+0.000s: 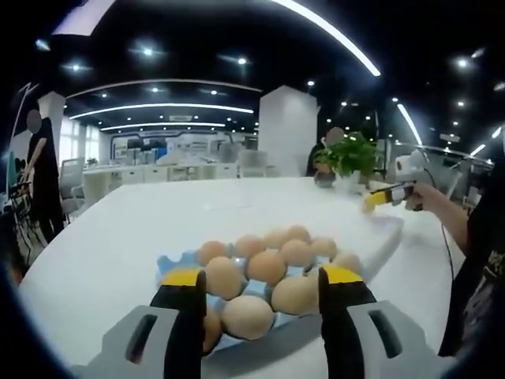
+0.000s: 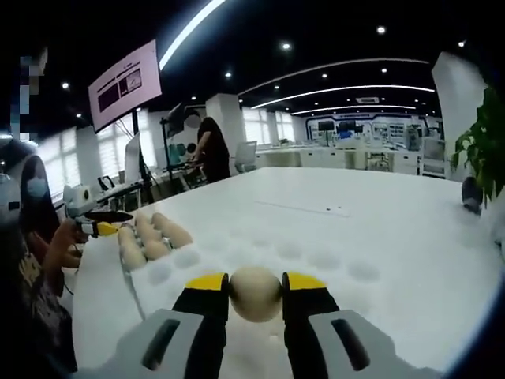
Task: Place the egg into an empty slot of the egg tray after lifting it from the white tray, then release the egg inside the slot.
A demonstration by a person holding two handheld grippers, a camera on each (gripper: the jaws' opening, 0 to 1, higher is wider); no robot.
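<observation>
The blue egg tray (image 1: 170, 260) lies just beyond my left gripper (image 1: 262, 278), holding several brown eggs (image 1: 267, 265). This gripper's jaws stand wide open above the tray's near edge and grip nothing. To the right of it lies the white tray (image 1: 379, 237). In the right gripper view, my right gripper (image 2: 255, 294) is shut on a pale egg (image 2: 255, 292), held over the white tray's dimpled surface (image 2: 323, 259). More eggs (image 2: 154, 235) sit in rows at the left, beside the left gripper (image 2: 99, 227). The right gripper (image 1: 387, 196) appears small at the right, in a person's hand.
Everything rests on a long white table (image 1: 158, 213). A potted green plant (image 1: 347, 158) stands at its far end. One person stands by a desk in the background (image 2: 209, 150), and another person stands at the left (image 1: 39, 170). A sleeve (image 1: 473, 260) fills the right edge.
</observation>
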